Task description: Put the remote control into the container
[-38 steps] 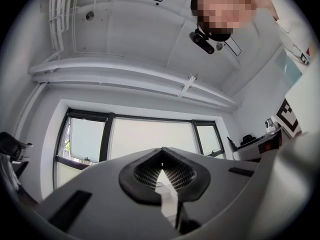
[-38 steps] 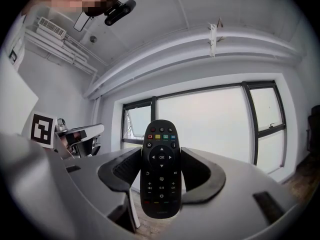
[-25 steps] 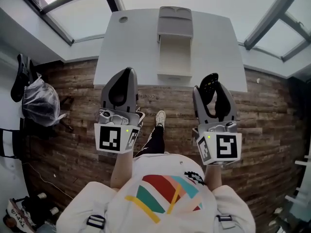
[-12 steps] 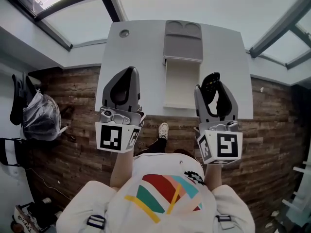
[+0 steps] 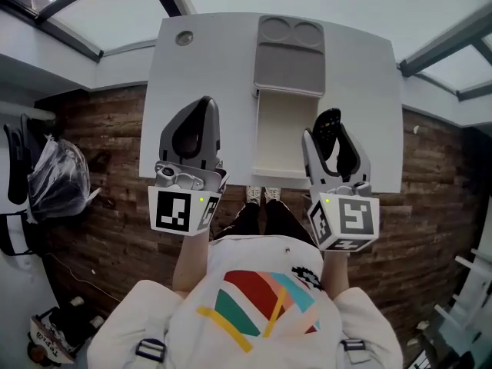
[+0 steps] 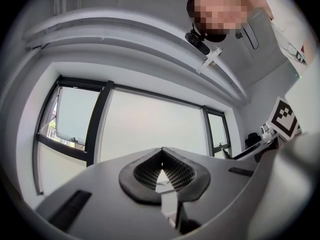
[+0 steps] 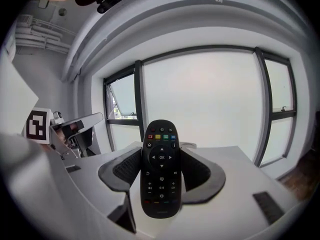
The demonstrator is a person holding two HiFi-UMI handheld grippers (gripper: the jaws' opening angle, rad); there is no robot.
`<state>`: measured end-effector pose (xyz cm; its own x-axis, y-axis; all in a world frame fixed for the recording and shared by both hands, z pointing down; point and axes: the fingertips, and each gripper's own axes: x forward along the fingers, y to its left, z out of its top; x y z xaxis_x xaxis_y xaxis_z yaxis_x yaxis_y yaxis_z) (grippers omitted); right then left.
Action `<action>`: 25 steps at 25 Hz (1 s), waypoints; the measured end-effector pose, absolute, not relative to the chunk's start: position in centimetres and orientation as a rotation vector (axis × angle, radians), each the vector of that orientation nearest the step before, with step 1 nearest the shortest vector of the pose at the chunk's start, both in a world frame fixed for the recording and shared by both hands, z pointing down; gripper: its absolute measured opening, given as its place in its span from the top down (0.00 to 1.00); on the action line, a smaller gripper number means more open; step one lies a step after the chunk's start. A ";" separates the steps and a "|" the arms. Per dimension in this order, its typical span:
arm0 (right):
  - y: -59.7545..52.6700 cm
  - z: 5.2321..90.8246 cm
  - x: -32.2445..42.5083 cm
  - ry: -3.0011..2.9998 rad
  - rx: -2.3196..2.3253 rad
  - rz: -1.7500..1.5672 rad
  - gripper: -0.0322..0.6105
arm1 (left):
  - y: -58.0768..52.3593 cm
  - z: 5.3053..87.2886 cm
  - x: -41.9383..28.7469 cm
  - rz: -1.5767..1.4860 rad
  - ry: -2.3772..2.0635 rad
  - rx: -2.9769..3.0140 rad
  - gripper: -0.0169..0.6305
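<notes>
A black remote control with coloured buttons stands upright between the jaws of my right gripper, which is shut on it. In the head view the remote and right gripper hang over the white table's front edge, just right of the container, a long white open box with a grey lid part at its far end. My left gripper is raised left of the container; its pads meet with nothing between them. Both gripper views point up at windows and ceiling.
The white table has a round grommet at its far left. Dark wood floor lies below and beside it, with a plastic bag at the left. The person's shoes show at the table's front edge.
The table and container have come nearer in the head view, and both grippers now reach over the table's front edge. The right gripper has kept hold of the remote.
</notes>
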<state>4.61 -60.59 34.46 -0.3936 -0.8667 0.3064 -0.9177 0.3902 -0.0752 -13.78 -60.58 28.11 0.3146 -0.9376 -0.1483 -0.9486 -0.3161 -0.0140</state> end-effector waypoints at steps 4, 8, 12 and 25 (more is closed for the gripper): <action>-62.1 37.4 3.3 -2.389 1.505 0.399 0.56 | -61.7 29.8 -14.3 0.133 1.818 -2.478 0.96; -63.7 41.6 1.6 -2.337 1.385 0.466 0.56 | -63.2 32.2 -14.5 0.097 1.837 -2.502 0.96; -64.4 46.6 0.6 -2.235 1.258 0.519 0.56 | -63.6 34.9 -14.1 0.027 1.880 -2.548 0.96; -64.5 56.7 -2.6 -1.988 1.023 0.476 0.56 | -63.5 42.7 -16.2 -0.094 2.015 -2.614 0.96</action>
